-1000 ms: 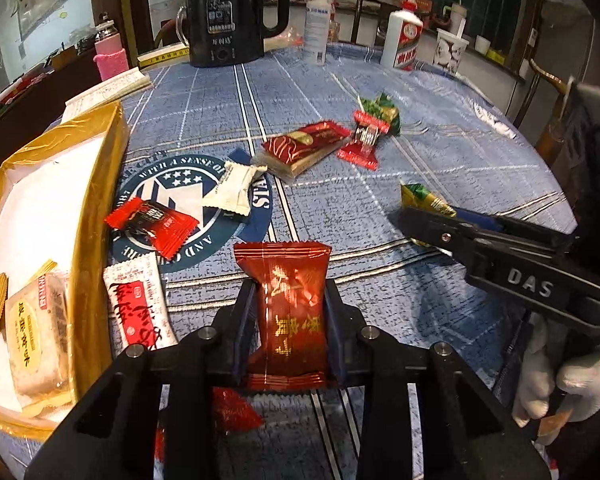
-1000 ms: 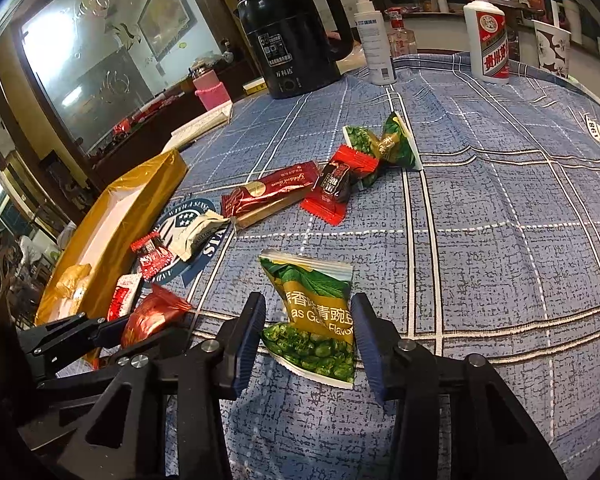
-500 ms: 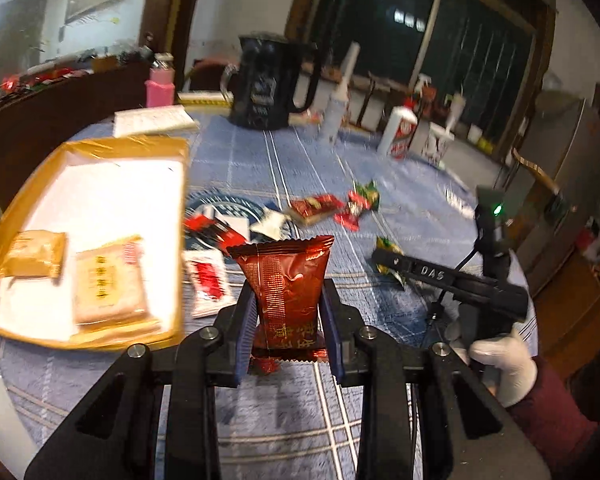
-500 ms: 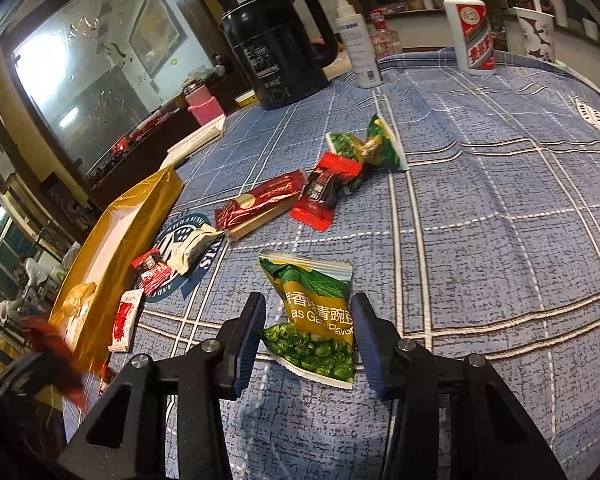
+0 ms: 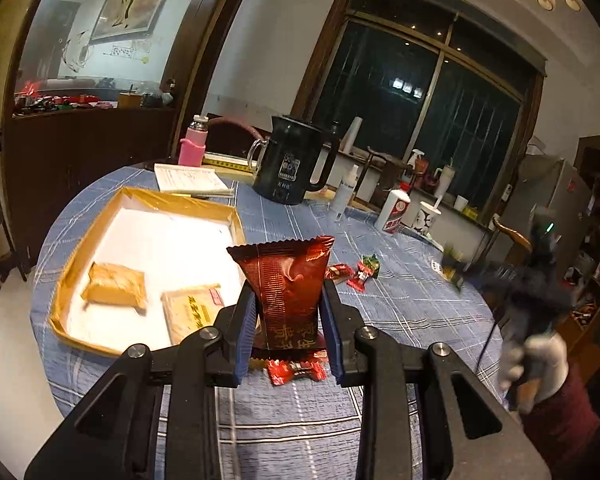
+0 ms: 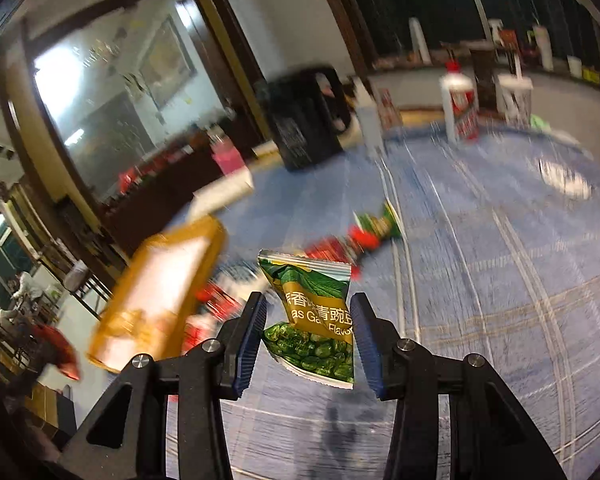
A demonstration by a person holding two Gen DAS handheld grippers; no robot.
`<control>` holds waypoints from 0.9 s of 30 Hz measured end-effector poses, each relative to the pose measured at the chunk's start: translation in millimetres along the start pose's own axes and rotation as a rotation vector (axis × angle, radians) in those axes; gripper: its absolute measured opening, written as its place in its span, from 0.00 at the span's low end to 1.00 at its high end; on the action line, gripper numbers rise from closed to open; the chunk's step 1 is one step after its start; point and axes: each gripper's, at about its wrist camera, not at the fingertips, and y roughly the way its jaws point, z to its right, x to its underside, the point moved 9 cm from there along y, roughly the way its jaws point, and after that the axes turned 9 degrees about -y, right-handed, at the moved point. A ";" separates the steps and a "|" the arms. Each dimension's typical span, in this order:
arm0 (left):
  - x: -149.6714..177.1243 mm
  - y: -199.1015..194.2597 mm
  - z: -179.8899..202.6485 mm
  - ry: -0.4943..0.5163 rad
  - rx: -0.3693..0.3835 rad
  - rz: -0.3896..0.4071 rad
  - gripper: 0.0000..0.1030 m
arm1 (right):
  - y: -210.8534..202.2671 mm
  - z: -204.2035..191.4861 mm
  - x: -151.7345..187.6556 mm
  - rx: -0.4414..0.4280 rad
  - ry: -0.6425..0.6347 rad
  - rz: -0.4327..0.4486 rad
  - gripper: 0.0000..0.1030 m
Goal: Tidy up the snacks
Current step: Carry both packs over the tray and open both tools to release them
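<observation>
My left gripper (image 5: 288,291) is shut on a dark red snack packet (image 5: 286,264), held upright above the blue tablecloth, beside the near right corner of the gold-rimmed tray (image 5: 176,200). Two beige packets (image 5: 114,288) lie in the tray. My right gripper (image 6: 309,300) is shut on a green pea packet (image 6: 312,312), which hangs clear of the cloth. The right wrist view is motion-blurred; the tray (image 6: 210,236) shows at its left. In the left wrist view the right gripper (image 5: 460,272) is a blur at the right, held by a gloved hand (image 5: 536,356).
Loose red and green snacks (image 5: 356,272) lie mid-table, and a red candy (image 5: 296,372) sits under my left fingers. At the back stand a black kettle (image 5: 292,172), pink bottle (image 5: 194,144), notebook (image 5: 188,178), white bottle (image 5: 394,212) and paper cup (image 5: 426,220).
Both grippers have risen off the table with their packets. The left one swung left and back, so the tray now lies just ahead. The green packet has left the cloth.
</observation>
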 end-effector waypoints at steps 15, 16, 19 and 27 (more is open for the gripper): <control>-147.2 -13.8 -81.8 0.088 -0.183 0.085 0.27 | -15.6 -134.8 -191.1 -0.023 -0.178 0.162 0.43; -149.9 -6.9 -86.4 0.082 -0.186 0.077 0.27 | -4.7 -145.1 -194.0 -0.033 -0.182 0.151 0.43; -144.1 20.3 -102.2 0.061 -0.185 0.036 0.27 | 42.7 -174.6 -177.3 -0.087 -0.180 0.066 0.44; -93.1 103.0 -147.1 -0.021 -0.194 -0.159 0.27 | 181.8 -233.3 -56.7 -0.224 -0.180 -0.231 0.44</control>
